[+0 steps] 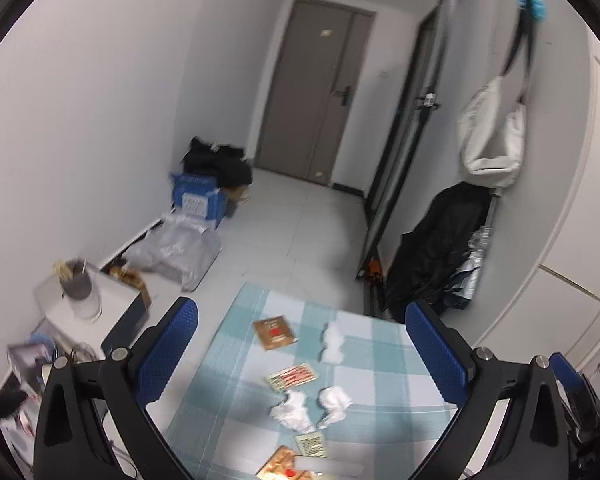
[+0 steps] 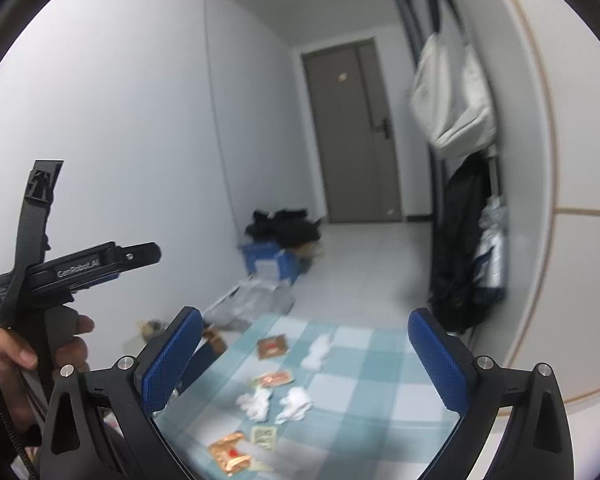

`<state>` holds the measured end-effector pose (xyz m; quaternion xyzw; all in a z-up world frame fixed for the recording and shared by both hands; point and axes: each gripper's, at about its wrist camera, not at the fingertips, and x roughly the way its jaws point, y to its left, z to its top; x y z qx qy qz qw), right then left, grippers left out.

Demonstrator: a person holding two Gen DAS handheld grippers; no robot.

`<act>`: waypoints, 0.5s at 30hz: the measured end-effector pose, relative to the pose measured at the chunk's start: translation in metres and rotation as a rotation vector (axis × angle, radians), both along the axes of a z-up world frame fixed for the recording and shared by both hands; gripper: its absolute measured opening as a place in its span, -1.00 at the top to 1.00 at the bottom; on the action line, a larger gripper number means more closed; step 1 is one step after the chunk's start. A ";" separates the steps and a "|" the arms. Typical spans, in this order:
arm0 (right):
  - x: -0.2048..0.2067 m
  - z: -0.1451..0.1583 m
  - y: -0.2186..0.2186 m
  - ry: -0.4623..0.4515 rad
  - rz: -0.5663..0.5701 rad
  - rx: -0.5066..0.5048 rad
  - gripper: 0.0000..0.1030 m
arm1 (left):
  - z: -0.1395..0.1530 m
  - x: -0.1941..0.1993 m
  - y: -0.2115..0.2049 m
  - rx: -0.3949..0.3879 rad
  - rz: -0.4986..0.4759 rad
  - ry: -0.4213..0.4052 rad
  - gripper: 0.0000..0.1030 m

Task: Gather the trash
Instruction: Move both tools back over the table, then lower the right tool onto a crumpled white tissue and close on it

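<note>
Left wrist view: the bottom edge is cutting off an orange wrapper (image 1: 284,465), and motion blur is smearing its print. The left gripper (image 1: 302,356) is hanging above the checked tablecloth (image 1: 384,364), tilted down, jaws spread wide, holding nothing. The trash is lying on the cloth between the blue fingers (image 1: 168,352): three crumpled tissues (image 1: 333,343), (image 1: 292,410), (image 1: 334,402), a brown packet (image 1: 274,333) and a striped packet (image 1: 292,377). A blue box (image 1: 198,198) is sitting on the floor by the wall.

Right wrist view: blur is softening everything. The right gripper (image 2: 306,360) is also gaping and empty over the same litter. A hand (image 2: 28,364) at the left edge is gripping the other tool's handle, partly cropped. A white bag (image 2: 452,96) is hanging near the door (image 2: 352,132).
</note>
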<state>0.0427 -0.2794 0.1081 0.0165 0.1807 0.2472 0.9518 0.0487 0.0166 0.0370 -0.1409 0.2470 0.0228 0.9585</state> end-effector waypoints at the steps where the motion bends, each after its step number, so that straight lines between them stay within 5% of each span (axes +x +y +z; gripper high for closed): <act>1: 0.006 -0.006 0.007 0.022 0.007 -0.012 -1.00 | -0.007 0.002 0.005 -0.002 0.021 0.004 -0.98; 11: 0.051 -0.074 0.043 0.232 0.059 -0.099 -1.00 | -0.069 0.020 0.054 -0.093 0.126 0.117 -0.98; 15: 0.077 -0.109 0.054 0.334 0.062 -0.160 -1.00 | -0.075 0.027 0.060 -0.063 0.123 0.158 -0.98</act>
